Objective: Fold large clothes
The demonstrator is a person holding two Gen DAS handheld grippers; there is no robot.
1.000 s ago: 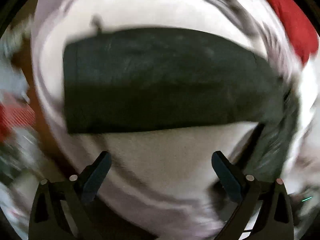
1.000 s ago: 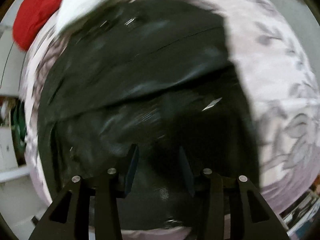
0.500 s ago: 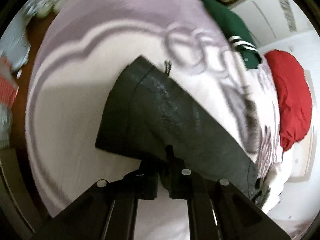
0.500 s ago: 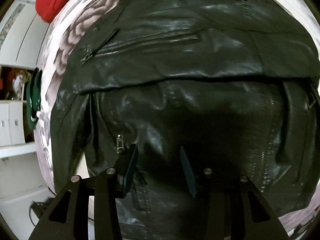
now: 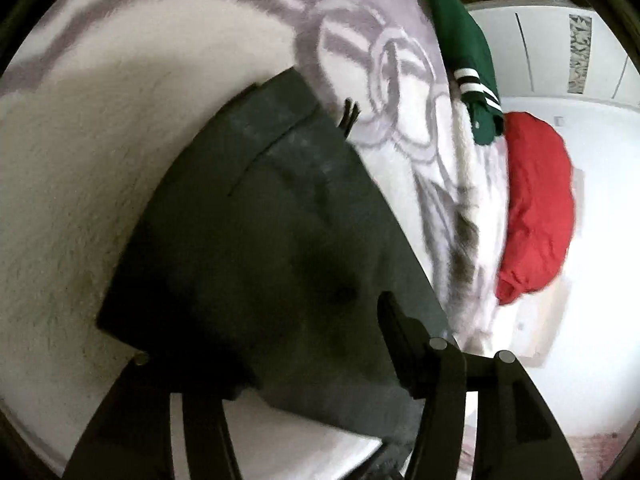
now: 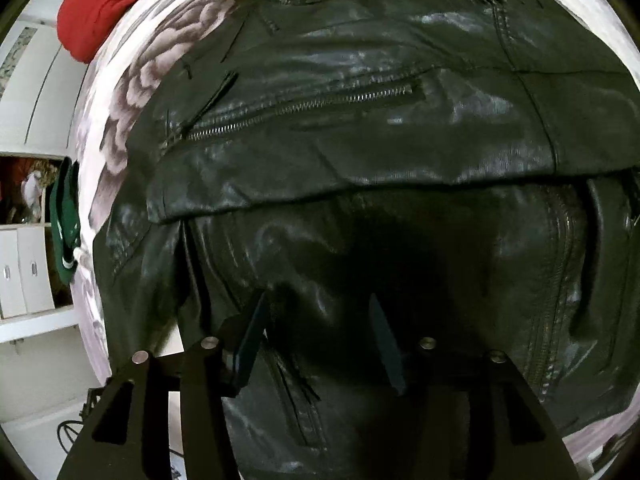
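The right gripper (image 6: 320, 336) is hanging steeply over the black leather jacket (image 6: 360, 152), and its jaws have just been opening; the two blue pads are standing apart with the glossy leather under the gap, neither visibly pressing it. Past them the jacket is lying folded on the blanket (image 6: 132, 80), one layer lapped over another, with a zip (image 6: 304, 108) running across the upper layer.

The left gripper (image 5: 316, 344) is sitting over the jacket's (image 5: 260, 240) near part, and its jaws have just been opening: the right finger is showing clear, the left is lost in the dark, so whether the pads are touching cannot be told. Farther off, a green garment (image 5: 460, 40) and a red cloth (image 5: 536, 208) are lying along the blanket's (image 5: 120, 120) far edge.
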